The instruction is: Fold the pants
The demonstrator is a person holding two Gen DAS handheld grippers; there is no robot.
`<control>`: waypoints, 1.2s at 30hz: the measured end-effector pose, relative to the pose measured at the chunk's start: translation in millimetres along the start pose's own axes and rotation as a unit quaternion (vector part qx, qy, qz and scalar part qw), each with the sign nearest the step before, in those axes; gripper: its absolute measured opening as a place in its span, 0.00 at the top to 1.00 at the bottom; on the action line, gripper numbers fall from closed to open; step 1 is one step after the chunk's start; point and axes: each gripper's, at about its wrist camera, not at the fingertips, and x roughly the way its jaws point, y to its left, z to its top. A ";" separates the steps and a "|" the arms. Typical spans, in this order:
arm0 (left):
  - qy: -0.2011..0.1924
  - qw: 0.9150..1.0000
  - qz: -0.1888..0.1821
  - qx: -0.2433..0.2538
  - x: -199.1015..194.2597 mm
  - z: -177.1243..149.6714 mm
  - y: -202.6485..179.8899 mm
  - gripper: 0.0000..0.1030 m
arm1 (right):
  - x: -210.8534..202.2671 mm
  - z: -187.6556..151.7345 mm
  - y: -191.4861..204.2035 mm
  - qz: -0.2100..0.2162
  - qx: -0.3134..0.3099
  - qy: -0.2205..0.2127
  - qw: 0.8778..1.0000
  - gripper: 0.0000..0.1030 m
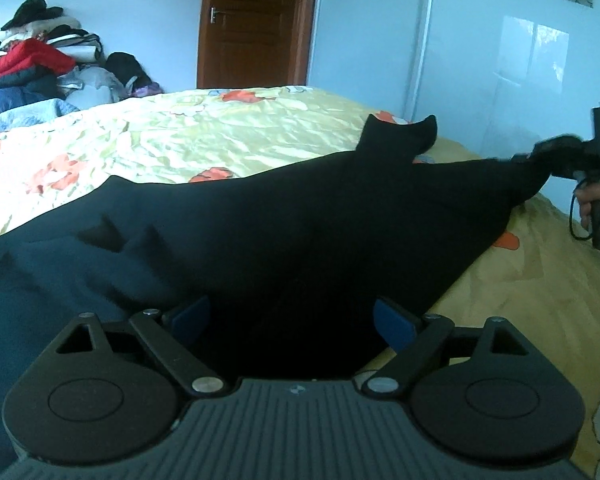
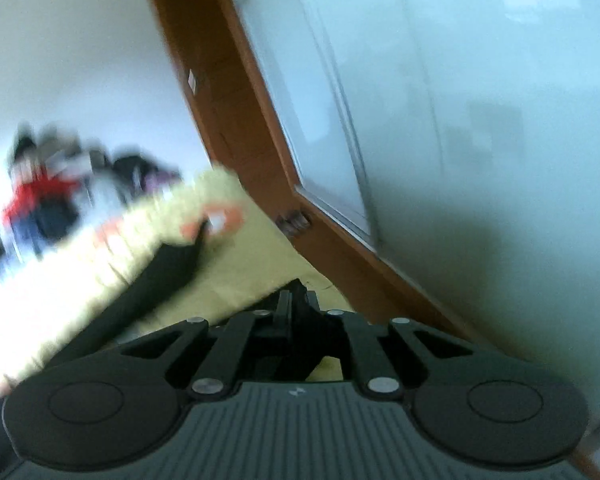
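Black pants (image 1: 284,224) lie spread across the flowered bedspread (image 1: 172,136). My left gripper (image 1: 292,320) is open, its blue pads (image 1: 392,322) on either side of the near edge of the cloth. My right gripper (image 1: 540,156) shows at the right edge of the left wrist view, shut on a bunched corner of the pants and lifting it off the bed. In the blurred, tilted right wrist view the right gripper (image 2: 296,300) has its fingers together on black cloth, and a strip of the pants (image 2: 160,276) trails across the bed.
A pile of clothes (image 1: 40,64) sits at the far left of the bed. A brown door (image 1: 256,24) stands behind the bed, and a glossy white wardrobe (image 1: 480,40) runs along its right side. The bed's right edge (image 1: 560,240) is close to the right gripper.
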 end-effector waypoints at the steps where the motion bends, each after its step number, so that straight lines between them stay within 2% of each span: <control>1: 0.001 1.000 -0.005 -0.002 0.7 0.9 0.2 0.12 | 4.9 -3.4 1.3 -0.016 -0.023 0.015 0.999 0.94; 2: 0.002 1.000 -0.010 -0.004 1.5 1.4 0.5 0.12 | 12.2 -7.4 2.0 -0.025 -0.041 0.037 0.998 0.93; 3: 0.003 1.000 -0.014 -0.005 2.0 2.4 0.8 0.12 | 13.3 -11.6 3.1 -0.029 -0.062 0.033 0.997 0.89; 5: 0.003 1.000 -0.017 -0.004 3.2 3.9 1.1 0.12 | 14.4 -10.3 11.1 -0.082 -0.102 0.027 0.991 0.48; 7: 0.003 1.000 -0.015 -0.006 4.8 4.5 2.5 0.12 | 8.1 -7.1 15.1 -0.132 -0.139 0.005 0.981 0.31; 9: 0.000 1.000 -0.013 -0.014 6.8 4.0 4.7 0.12 | 9.5 2.0 22.5 -0.203 -0.203 -0.012 0.958 0.12; 10: -0.001 1.000 -0.012 -0.017 7.6 3.3 5.5 0.12 | 15.1 6.4 26.7 -0.233 -0.242 0.000 0.942 0.00; 12: -0.004 1.000 -0.010 -0.016 8.2 1.9 5.5 0.12 | 31.4 11.2 34.7 -0.285 -0.342 0.042 0.894 0.00; 13: -0.005 1.000 -0.008 -0.013 8.5 1.3 4.6 0.12 | 38.7 12.7 37.2 -0.306 -0.390 0.058 0.867 0.00; 16: -0.002 1.000 -0.004 0.000 10.1 0.7 0.8 0.09 | 46.2 27.3 44.3 -0.364 -0.456 0.028 0.811 0.00; 17: 0.000 1.000 -0.004 0.002 10.8 0.7 0.1 0.08 | 48.7 30.5 49.8 -0.392 -0.485 0.012 0.782 0.00; 18: 0.001 1.000 -0.005 0.003 11.6 0.7 -0.3 0.06 | 51.9 28.4 54.2 -0.416 -0.532 0.002 0.738 0.00; 20: 0.004 1.000 -0.006 0.002 12.6 0.6 0.1 0.05 | 63.6 14.1 60.2 -0.431 -0.650 0.025 0.625 0.00; 21: 0.004 1.000 -0.006 0.001 13.0 0.4 0.2 0.04 | 63.9 10.3 65.4 -0.412 -0.680 0.041 0.605 0.00; 22: 0.005 1.000 -0.007 0.002 13.3 0.4 0.0 0.04 | 58.4 14.4 74.4 -0.384 -0.673 0.049 0.630 0.00; 23: 0.006 1.000 -0.008 0.003 13.8 0.6 -0.4 0.02 | 48.8 26.1 87.9 -0.337 -0.637 0.055 0.691 0.00; 24: 0.007 1.000 -0.009 0.004 14.2 0.4 -0.6 0.01 | 34.9 42.4 101.5 -0.270 -0.579 0.051 0.768 0.00; 26: 0.008 1.000 -0.007 0.007 14.7 0.2 -1.9 0.00 | 12.0 70.9 117.6 -0.139 -0.448 0.036 0.882 0.00; 27: 0.009 1.000 -0.006 0.009 14.9 0.2 -2.4 0.00 | 11.9 83.0 125.2 -0.082 -0.391 0.037 0.916 0.00; 28: 0.009 1.000 -0.006 0.009 15.1 0.0 -2.6 0.00 | 13.2 90.5 133.9 -0.023 -0.336 0.044 0.941 0.00; 29: 0.010 1.000 -0.005 0.010 15.2 0.0 -2.7 0.00 | 17.3 93.2 143.1 0.021 -0.298 0.051 0.953 0.00; 30: 0.010 1.000 -0.005 0.010 15.3 -0.1 -3.0 0.00 | 24.8 93.2 155.5 0.055 -0.272 0.063 0.959 0.00; 31: 0.010 1.000 -0.005 0.010 15.4 -0.2 -2.9 0.00 | 32.8 91.6 165.0 0.070 -0.259 0.072 0.961 0.00; 32: 0.010 1.000 -0.005 0.010 15.4 -0.2 -2.9 0.00 | 45.7 89.5 180.9 0.073 -0.253 0.081 0.961 0.00; 36: 0.010 1.000 -0.007 0.008 15.4 -0.3 -2.1 0.00 | 95.8 76.3 223.8 0.042 -0.264 0.096 0.959 0.00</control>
